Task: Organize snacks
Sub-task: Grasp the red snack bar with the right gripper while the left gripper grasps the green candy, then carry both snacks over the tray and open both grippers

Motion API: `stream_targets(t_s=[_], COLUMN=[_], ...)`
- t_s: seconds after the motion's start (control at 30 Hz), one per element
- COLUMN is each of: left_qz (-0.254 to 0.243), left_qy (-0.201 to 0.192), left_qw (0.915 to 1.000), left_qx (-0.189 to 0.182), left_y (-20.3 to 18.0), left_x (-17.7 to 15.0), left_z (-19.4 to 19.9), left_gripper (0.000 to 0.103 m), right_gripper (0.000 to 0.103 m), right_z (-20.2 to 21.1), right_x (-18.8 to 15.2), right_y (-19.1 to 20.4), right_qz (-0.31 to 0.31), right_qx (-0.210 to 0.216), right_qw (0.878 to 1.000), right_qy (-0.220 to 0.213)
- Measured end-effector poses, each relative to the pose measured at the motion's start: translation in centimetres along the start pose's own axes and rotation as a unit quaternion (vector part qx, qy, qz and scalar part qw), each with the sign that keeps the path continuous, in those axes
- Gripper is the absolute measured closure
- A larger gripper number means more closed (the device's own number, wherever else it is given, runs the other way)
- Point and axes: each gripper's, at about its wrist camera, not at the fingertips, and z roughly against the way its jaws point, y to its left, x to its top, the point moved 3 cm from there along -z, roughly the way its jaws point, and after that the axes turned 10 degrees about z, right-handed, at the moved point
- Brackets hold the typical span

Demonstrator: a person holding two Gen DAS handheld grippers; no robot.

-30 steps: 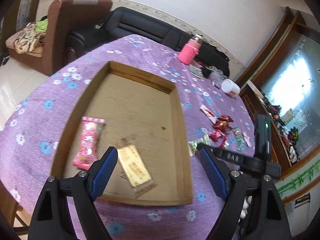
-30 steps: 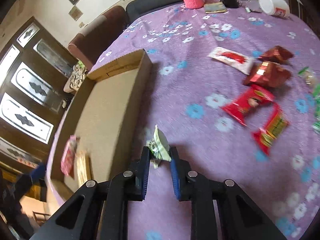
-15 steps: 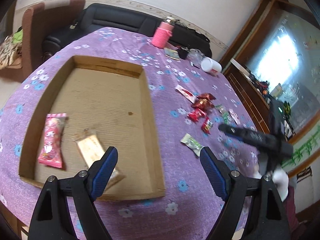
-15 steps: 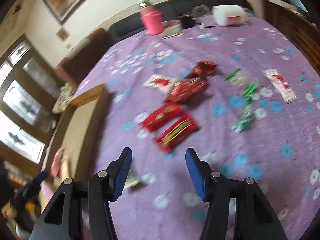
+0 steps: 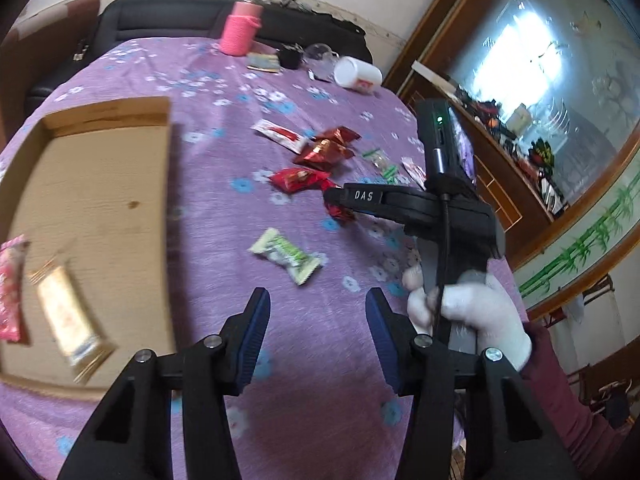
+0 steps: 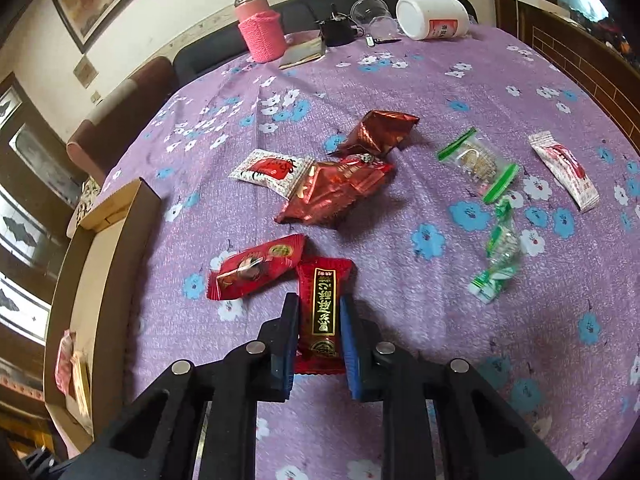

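Observation:
My right gripper is shut on a red snack bar lying on the purple tablecloth. Beside it lie a red candy pack, dark red wrappers and green-striped packets. My left gripper is open and empty above the cloth, just short of a green-white candy. The cardboard tray at the left holds a pink packet and a gold bar. The right gripper's body shows in the left wrist view.
A pink bottle, a tipped white jar, a black cup and a clear cup stand at the table's far edge. A white-red sachet lies at the right. A sofa is behind.
My right gripper let go of the green-white candy on the cloth, moved right and closed on the red snack bar. My left gripper swung right from over the tray and narrowed somewhat.

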Motion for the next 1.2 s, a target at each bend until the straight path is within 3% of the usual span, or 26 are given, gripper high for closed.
stream_targets(t_s=[0.13,0.4,0.43,0.47,0.63,0.8,0.97,1.2], left_qz=[0.002,-0.023,-0.023,-0.025,-0.032,-0.001,0.043,0.092], left_qy=[0.002,0.010,0.015,0.019,0.009,-0.005,-0.046,-0.112], left_qw=[0.9996,0.9916,0.9917,0.9914,0.9932,0.9970,0.9966,0.9845], left_qx=[0.027,0.127,0.126,0.127,0.111,0.077,0.053,0.099], left_y=[-0.9,-0.9,-0.9,-0.8,-0.8,0.0,2.9,10.8], left_x=[1.1,2.3,2.2,2.1,1.9,2.1,3.7,6.2], left_z=[-2.7,-8.3,-8.8,-9.3,-9.0,-6.5,-1.2,5.9], left_gripper=[0.054,0.055,0.067,0.085,0.087,0.087,0.086,0.086], right_gripper=[0.083,0.082,0.082,0.082,0.083,0.082,0.082,0.082], right_z=[1.1,2.8,3.0,3.1,3.5,5.1,7.0,7.3], right_x=[-1.2,-3.3,-3.4,-3.5,-3.9,-3.9,-2.7,-0.7], right_y=[-1.4,-3.7,-3.9,-4.0,-4.3,-3.4,0.2,8.9], right_qz=[-0.001,-0.014,-0.016,-0.016,-0.020,-0.013,0.022,0.075], right_qx=[0.004,0.033,0.035,0.037,0.048,0.062,0.085,0.176], right_qw=[1.000,0.999,0.999,0.999,0.999,0.998,0.995,0.981], right_qy=[-0.005,-0.009,-0.011,-0.013,-0.016,-0.031,-0.051,-0.038])
